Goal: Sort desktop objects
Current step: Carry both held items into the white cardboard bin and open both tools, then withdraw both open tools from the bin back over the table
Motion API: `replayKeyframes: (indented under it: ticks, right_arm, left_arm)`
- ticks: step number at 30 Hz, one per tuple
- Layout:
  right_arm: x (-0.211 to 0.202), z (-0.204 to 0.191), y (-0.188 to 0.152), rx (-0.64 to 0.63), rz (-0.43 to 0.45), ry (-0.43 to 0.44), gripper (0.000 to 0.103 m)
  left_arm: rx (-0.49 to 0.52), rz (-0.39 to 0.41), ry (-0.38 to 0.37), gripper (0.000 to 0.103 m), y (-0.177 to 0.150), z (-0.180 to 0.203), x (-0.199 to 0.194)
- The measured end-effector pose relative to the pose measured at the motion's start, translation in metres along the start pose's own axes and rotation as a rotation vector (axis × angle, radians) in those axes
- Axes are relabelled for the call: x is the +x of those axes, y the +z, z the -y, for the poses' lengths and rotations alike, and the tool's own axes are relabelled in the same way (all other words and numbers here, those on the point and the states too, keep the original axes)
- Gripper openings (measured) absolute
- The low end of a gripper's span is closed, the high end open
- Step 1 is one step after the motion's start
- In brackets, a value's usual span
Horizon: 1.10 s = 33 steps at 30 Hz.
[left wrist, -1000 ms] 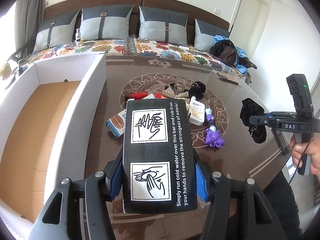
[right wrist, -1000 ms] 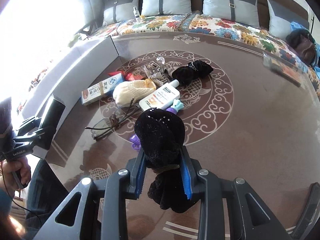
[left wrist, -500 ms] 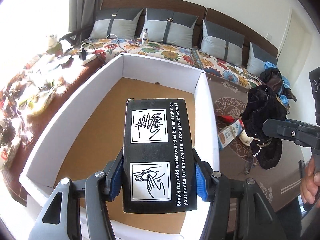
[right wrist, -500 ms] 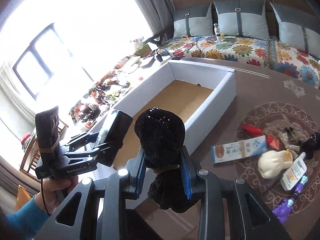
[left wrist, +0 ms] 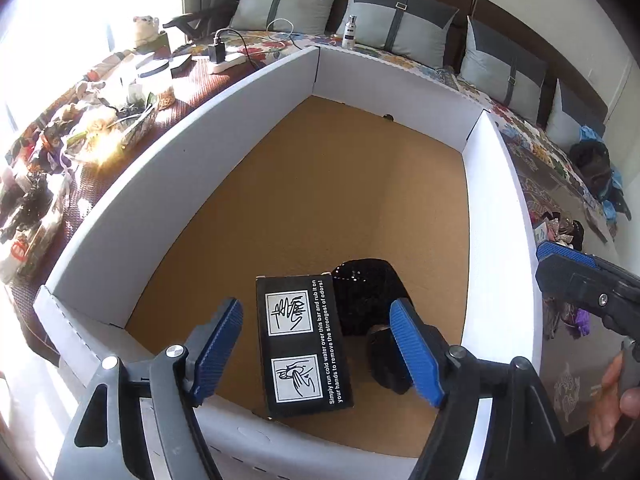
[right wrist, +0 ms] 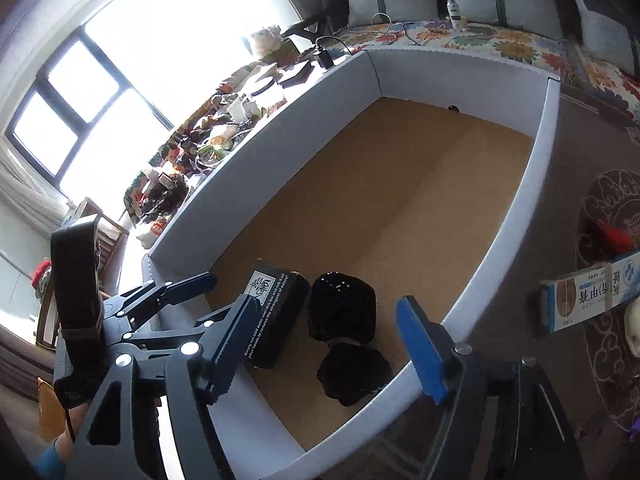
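I see my left gripper (left wrist: 316, 350) and right gripper (right wrist: 326, 344) opening, gripping nothing. The black box (left wrist: 302, 344) lies flat in the white bin (left wrist: 168, 160), long axis running from the near wall inward, touching the black pouch (right wrist: 344, 312).

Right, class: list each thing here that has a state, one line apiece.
Left gripper: fingers opening, nothing between them.
Right gripper: fingers opening, nothing between them.
Black box: released, in the carton.
Black pouch: released, beside the black box.
Carton: open-topped.
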State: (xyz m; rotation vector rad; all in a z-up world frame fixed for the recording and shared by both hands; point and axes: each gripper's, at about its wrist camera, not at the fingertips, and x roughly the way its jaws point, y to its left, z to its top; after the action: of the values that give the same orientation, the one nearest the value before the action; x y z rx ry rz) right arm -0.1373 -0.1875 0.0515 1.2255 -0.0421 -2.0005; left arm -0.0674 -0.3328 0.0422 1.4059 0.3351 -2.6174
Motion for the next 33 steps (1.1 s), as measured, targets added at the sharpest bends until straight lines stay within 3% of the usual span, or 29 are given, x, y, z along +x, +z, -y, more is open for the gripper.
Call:
replayKeyframes:
  ticks: [4, 6, 8, 10, 12, 14, 18, 21, 25, 29, 33]
  right_arm:
    - [-0.058, 0.026, -0.017, -0.058, 0.143, -0.097, 0.085]
    - [-0.088, 0.051, -0.038, -0.068, 0.212, -0.199, 0.099]
    - [-0.112, 0.086, -0.064, -0.056, 0.25, -0.301, 0.1]
    - [-0.134, 0.13, -0.097, -0.032, 0.25, -0.408, 0.1]
    - [-0.146, 0.174, -0.129, 0.003, 0.192, -0.499, 0.1]
    - [-0.156, 0.214, -0.159, 0.046, 0.125, -0.537, 0.1]
    - [-0.165, 0.257, -0.199, 0.081, 0.035, -0.548, 0.1]
    - [-0.165, 0.266, -0.208, 0.07, 0.007, -0.511, 0.1]
    - [-0.154, 0.265, -0.204, -0.006, -0.015, -0.497, 0.101]
    - [-0.148, 0.271, -0.195, -0.045, -0.011, -0.48, 0.103]
    - [-0.14, 0.283, -0.177, -0.029, 0.001, -0.491, 0.103]
  left_arm:
    - [0.016, 0.104, -0.09, 0.075, 0.001, 0.036, -0.037]
    - [0.049, 0.142, -0.178, 0.076, -0.002, 0.067, -0.056]
    - [0.102, 0.16, -0.285, 0.08, -0.009, 0.106, -0.073]
    - [0.164, 0.176, -0.365, 0.1, -0.021, 0.145, -0.086]
    - [0.213, 0.169, -0.413, 0.103, -0.037, 0.182, -0.087]
    - [0.256, 0.115, -0.436, 0.103, -0.055, 0.214, -0.067]
    - [0.283, -0.038, -0.388, 0.103, -0.094, 0.256, 0.003]
    - [0.32, -0.086, -0.306, 0.103, -0.111, 0.272, 0.044]
    - [0.364, -0.114, -0.224, 0.103, -0.11, 0.287, 0.073]
    - [0.417, -0.092, -0.127, 0.103, -0.099, 0.301, 0.09]
    - [0.404, -0.077, -0.103, 0.103, -0.083, 0.307, 0.103]
